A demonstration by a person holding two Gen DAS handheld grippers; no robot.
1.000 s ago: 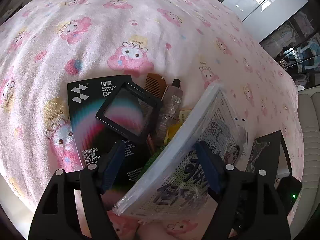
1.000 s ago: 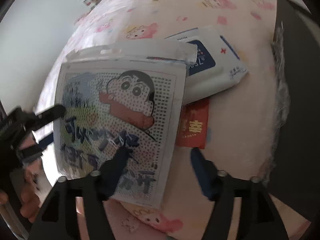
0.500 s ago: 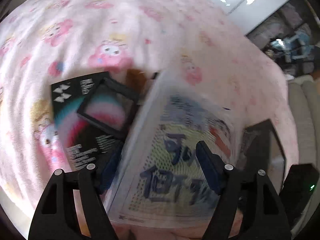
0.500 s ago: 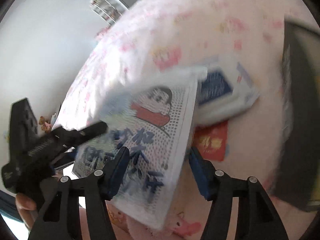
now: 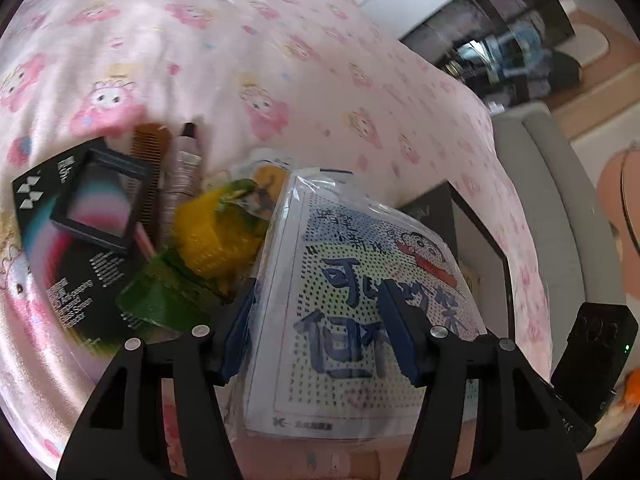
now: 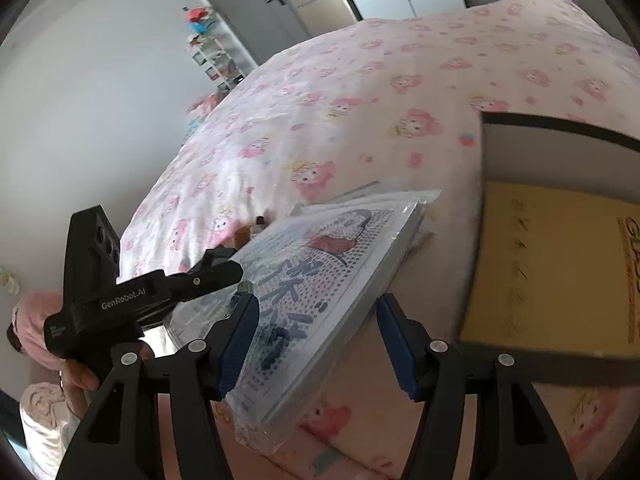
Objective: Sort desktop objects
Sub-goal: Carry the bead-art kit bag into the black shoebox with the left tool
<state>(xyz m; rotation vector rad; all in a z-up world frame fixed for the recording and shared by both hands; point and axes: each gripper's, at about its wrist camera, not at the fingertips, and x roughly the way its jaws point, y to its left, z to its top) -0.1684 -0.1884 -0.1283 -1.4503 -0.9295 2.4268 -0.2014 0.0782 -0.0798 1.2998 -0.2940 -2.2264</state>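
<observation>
A flat cartoon-printed packet in clear plastic [image 5: 360, 296] lies tilted across both grippers. My left gripper [image 5: 322, 332] has its blue pads either side of the packet's near end, one pad under it and one on top; the grip cannot be judged. My right gripper [image 6: 316, 344] is open, with the packet [image 6: 316, 264] resting over its left finger [image 6: 236, 340]. The left gripper's body [image 6: 120, 300] shows in the right wrist view, beside the packet.
On the pink cartoon bedspread [image 5: 240, 40] lie a black screen-protector box [image 5: 60, 264], a small black frame [image 5: 100, 200], a brown comb [image 5: 150, 152], a tube [image 5: 184, 164] and yellow and green items [image 5: 212, 236]. A black box with yellow contents [image 6: 556, 264] stands at right.
The packet has been lifted and laid flatter, carried right toward the black box. The right view swung up; the white pouch and red envelope left its view. Yellow and green items are uncovered.
</observation>
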